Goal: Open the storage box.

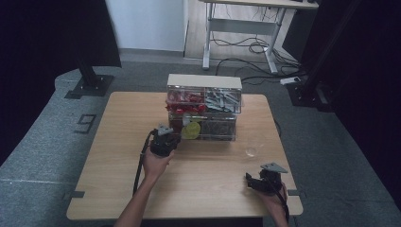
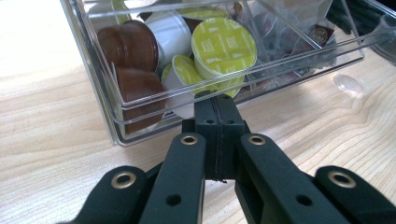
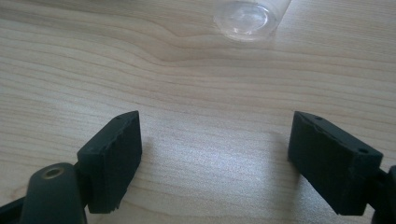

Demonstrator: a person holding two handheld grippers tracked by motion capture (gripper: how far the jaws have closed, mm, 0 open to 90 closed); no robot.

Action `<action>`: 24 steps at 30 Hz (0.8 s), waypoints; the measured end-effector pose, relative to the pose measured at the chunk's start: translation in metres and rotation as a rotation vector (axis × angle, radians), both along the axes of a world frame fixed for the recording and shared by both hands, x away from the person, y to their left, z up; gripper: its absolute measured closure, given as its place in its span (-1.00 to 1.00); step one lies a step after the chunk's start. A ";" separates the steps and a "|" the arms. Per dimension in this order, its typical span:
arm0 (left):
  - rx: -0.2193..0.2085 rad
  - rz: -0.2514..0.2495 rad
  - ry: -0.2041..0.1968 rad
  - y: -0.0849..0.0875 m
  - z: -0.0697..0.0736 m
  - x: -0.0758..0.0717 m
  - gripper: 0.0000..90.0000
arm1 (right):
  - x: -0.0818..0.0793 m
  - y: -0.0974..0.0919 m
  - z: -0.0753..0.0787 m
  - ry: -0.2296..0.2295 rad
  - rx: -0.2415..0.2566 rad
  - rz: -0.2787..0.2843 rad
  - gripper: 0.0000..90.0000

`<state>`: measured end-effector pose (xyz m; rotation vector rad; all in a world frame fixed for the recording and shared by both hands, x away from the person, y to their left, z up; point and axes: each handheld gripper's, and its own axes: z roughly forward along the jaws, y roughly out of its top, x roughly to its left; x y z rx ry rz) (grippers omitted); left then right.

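A clear plastic drawer cabinet (image 1: 203,101) stands at the table's far middle. Its lower left drawer (image 2: 100,93) is pulled out and holds coffee capsules, some with yellow-green lids (image 2: 224,46), some brown (image 2: 128,46). My left gripper (image 1: 171,135) (image 2: 217,100) is shut, its tips right at the drawer's front wall; I cannot tell whether a handle is pinched between them. My right gripper (image 1: 250,181) (image 3: 215,135) is open low over the bare table near the front right edge, with nothing between its jaws. A small clear cup (image 1: 251,151) (image 3: 245,18) stands just ahead of it.
The cabinet's upper drawers hold red pieces (image 1: 187,99) and grey pieces (image 1: 222,100). The wooden table (image 1: 118,156) has open room at left and front. Beyond it are a desk frame (image 1: 246,28) and cables on the floor.
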<state>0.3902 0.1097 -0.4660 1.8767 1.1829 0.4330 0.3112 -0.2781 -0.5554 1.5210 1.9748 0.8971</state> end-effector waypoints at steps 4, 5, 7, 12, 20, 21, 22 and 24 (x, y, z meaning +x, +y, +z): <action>-0.007 0.001 -0.003 0.001 0.005 0.001 1.00 | 0.000 0.000 0.000 -0.001 0.000 0.000 -0.60; -0.005 0.002 -0.006 0.001 0.007 0.001 1.00 | 0.000 0.000 0.000 0.000 0.000 0.000 -0.60; -0.005 0.000 -0.010 0.001 0.009 0.001 1.00 | 0.000 0.000 0.000 0.000 0.000 0.000 -0.60; -0.028 0.002 -0.008 0.004 0.014 0.003 1.00 | 0.000 0.000 0.000 0.000 0.001 -0.001 -0.61; -0.043 0.015 -0.028 0.004 0.025 0.005 1.00 | 0.000 0.000 0.000 0.000 0.001 -0.003 -0.61; -0.039 0.015 -0.031 0.004 0.027 0.006 1.00 | 0.000 0.000 0.000 -0.001 0.000 -0.001 -0.61; -0.039 0.015 -0.031 0.004 0.027 0.006 1.00 | 0.000 0.000 0.000 -0.001 0.000 -0.001 -0.61; -0.042 0.019 -0.036 0.005 0.030 0.007 1.00 | 0.000 0.000 0.000 -0.001 -0.001 0.000 -0.61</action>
